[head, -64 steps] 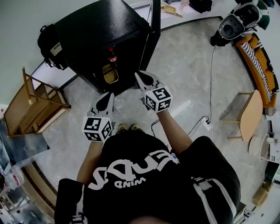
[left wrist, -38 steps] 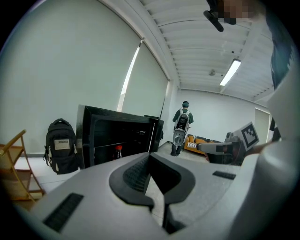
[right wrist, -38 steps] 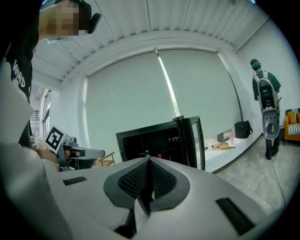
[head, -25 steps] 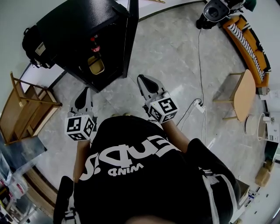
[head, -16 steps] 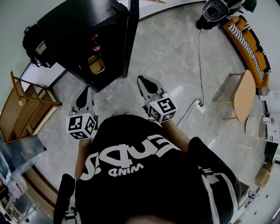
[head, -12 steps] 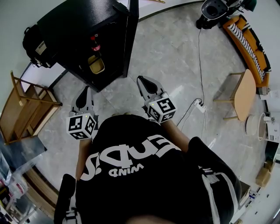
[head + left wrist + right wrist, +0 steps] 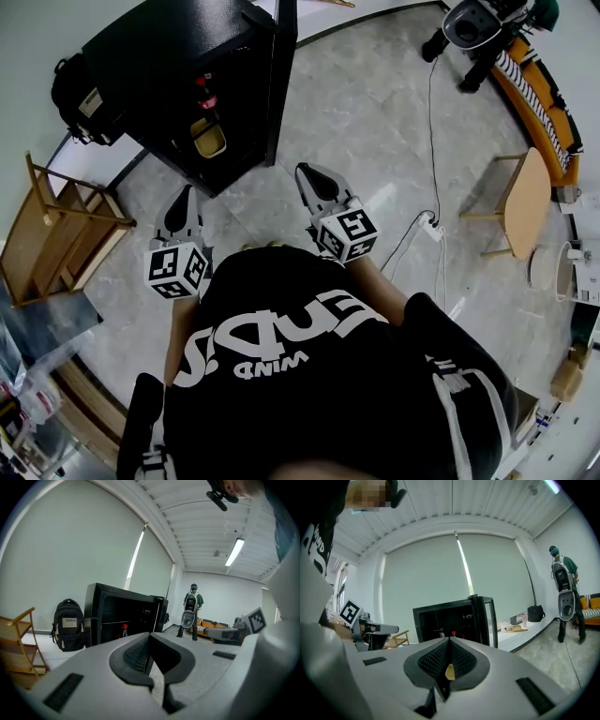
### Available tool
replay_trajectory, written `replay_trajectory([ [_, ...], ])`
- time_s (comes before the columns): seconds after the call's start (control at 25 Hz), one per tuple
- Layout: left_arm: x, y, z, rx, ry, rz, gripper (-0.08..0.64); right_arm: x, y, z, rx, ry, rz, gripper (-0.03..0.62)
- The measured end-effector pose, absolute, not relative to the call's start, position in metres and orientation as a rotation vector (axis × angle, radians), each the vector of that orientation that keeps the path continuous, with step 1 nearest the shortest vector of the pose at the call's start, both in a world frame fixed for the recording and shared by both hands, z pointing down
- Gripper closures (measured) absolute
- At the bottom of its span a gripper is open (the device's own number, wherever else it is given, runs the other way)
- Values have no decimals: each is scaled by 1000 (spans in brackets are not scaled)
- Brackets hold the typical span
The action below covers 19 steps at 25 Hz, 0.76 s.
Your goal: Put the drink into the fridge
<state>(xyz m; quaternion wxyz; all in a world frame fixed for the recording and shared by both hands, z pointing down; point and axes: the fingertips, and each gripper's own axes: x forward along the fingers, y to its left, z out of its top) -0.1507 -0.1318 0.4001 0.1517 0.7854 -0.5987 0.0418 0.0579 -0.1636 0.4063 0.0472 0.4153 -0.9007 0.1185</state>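
Since I stepped back, red-capped drink bottle [image 7: 204, 94] sits inside open black fridge [image 7: 178, 56], 11 o'clock; left gripper [image 7: 183, 201] and right gripper [image 7: 311, 178] jaws closed, empty.

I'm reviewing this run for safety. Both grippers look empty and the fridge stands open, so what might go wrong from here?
1. The door of the black fridge stands wide open with the red-capped bottle inside. If it is left like that, the fridge will probably warm up.
2. A white cable and a white power strip lie on the floor to the person's right. A sideways or backward step might catch them.
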Motion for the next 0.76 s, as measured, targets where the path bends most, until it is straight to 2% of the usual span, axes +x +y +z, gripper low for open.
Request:
replay_trajectory([
  [0.76, -151, -133, 408, 2219, -1718, 125, 552, 57, -168, 410, 1267, -2755, 372, 568],
])
